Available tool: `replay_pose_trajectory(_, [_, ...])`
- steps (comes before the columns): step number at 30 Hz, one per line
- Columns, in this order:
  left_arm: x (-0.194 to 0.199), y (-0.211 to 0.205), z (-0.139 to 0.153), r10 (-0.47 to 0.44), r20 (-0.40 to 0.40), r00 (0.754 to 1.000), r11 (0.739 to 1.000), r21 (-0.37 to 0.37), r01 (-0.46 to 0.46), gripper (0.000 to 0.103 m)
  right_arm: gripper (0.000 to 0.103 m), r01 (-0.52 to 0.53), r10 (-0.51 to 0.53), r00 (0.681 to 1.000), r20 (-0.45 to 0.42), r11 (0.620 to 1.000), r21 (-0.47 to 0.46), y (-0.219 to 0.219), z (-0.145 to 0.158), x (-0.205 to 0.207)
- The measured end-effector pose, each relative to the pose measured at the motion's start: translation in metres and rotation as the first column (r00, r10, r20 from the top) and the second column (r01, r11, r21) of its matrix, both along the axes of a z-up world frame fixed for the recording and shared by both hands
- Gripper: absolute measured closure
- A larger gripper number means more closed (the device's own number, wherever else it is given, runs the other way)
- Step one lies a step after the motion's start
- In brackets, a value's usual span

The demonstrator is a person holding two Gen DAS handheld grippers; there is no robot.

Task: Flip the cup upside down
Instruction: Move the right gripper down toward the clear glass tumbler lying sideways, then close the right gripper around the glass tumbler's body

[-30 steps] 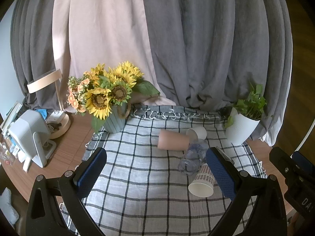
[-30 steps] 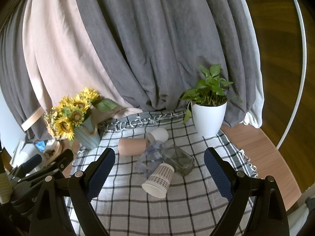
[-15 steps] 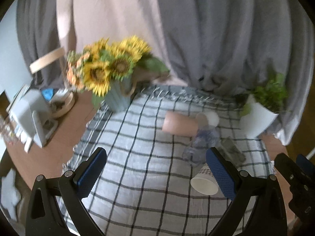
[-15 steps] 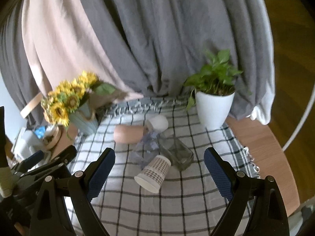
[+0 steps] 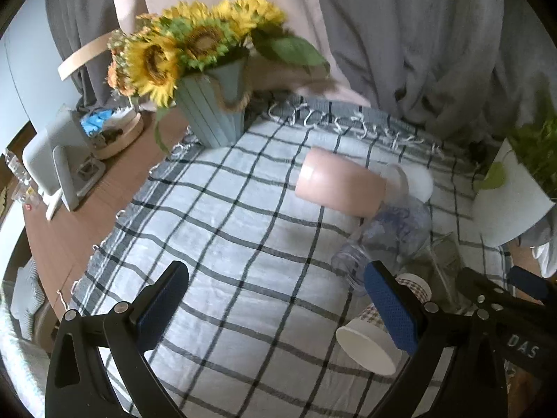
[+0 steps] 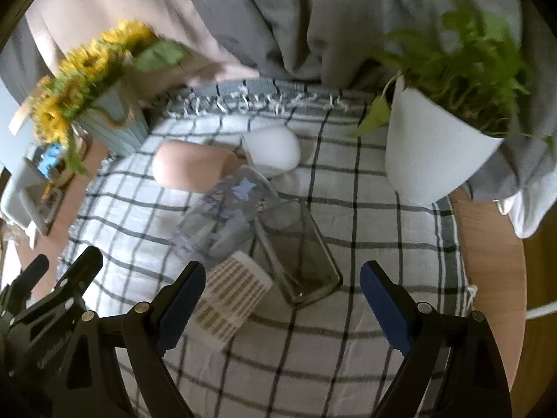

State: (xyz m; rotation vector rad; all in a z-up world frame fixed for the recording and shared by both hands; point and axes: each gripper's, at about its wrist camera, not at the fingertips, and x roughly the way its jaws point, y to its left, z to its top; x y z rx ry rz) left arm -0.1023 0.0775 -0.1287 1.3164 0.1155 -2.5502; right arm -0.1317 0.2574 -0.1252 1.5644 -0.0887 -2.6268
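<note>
Several cups lie on their sides on a checked cloth (image 5: 243, 244): a pink cup (image 5: 339, 188), a white cup (image 6: 273, 148), a clear plastic cup (image 6: 226, 216), a dark glass tumbler (image 6: 299, 257) and a checked paper cup (image 6: 229, 299). The paper cup (image 5: 372, 341) lies by the right finger of my left gripper (image 5: 275, 303), its mouth toward me. My left gripper is open and empty above the cloth. My right gripper (image 6: 282, 299) is open and empty, with the tumbler and the paper cup just ahead between its fingers.
A blue vase of sunflowers (image 5: 212, 118) stands at the cloth's back left. A white pot with a green plant (image 6: 431, 153) stands at the back right. A grey device (image 5: 55, 163) and a bowl (image 5: 115, 132) sit on the wooden table to the left. Curtains hang behind.
Both grippers have moved forward and down toward the cups, which now look much larger. The cups have not moved. Both grippers stay open.
</note>
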Motion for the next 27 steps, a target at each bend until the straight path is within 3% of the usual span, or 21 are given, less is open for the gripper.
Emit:
replay_pose_trajectory(6, [-0.015,0.012,-0.011,0.010,0.036,0.999,1.000,-0.026,-0.009,0.000,0.018,-0.063,0.065,0.993,0.094,0.998,-0.027,0.003,-0.030,-0.030])
replay_pose_trajectory(7, [-0.017,0.014,-0.012,0.009,0.039,0.999,1.000,-0.030,-0.008,0.000,0.018,-0.028,0.029,0.992,0.119,1.000,-0.014,0.003,-0.034,-0.034])
replay_pose_trajectory(14, [-0.027,0.025,-0.015,0.007,0.050,0.999,0.999,-0.050,-0.004,0.000,0.032,-0.031,0.037,0.980,0.194,0.999,-0.036,0.007,-0.064,-0.061])
replay_pose_trajectory(27, [-0.032,0.029,-0.017,0.002,0.054,0.999,0.997,-0.072,0.002,0.000,0.038,0.008,0.021,0.974,0.225,0.992,-0.126,0.020,-0.086,-0.077])
